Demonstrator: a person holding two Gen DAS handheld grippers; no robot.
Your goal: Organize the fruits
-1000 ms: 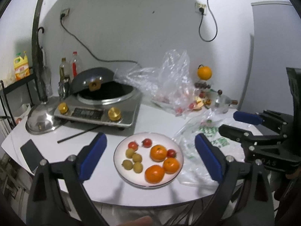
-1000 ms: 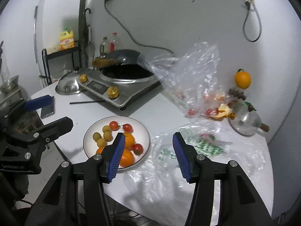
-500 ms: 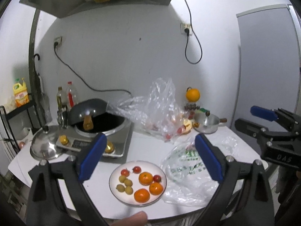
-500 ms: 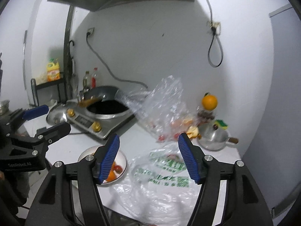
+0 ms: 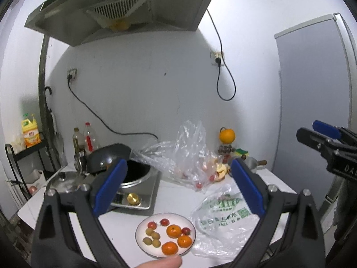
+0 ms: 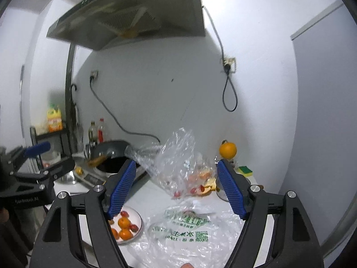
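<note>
Both of your tools have risen and tipped upward since a second ago: the plate, which filled the lower middle of the left view then, now sits small near the bottom edge, and the range hood point(image 5: 120, 11) has come into both views.

On the white counter point(image 5: 178, 198) everything has a loose order. Beside the stove point(image 5: 136, 192) lies a clear plastic bag point(image 5: 187, 154), crumpled, with some red fruits inside it. A printed plastic bag point(image 5: 225, 214) lies flat at the right of the plate point(image 5: 142, 243), probably because it was emptied or waits to be filled; this moment fits both.

On the plate the fruits lie sorted by kind: three mandarins point(image 5: 174, 231) at the right, four small yellow-green fruits point(image 5: 152, 236) at the left, cherry tomatoes point(image 5: 164, 222) at the far rim. So the plate already looks arranged, while one orange point(image 5: 227, 135) stands apart at the wall.

Your left tool point(image 5: 178, 192) is wide and holds nothing. Your right tool point(image 6: 176, 189) is wide too, and empty, and it hangs above the printed bag.

Its left finger point(image 6: 121, 189) covers part of the plate in the right view. What lies inside the clear bag is hard to make out through the folds. The pile under the orange is too small to name.
</note>
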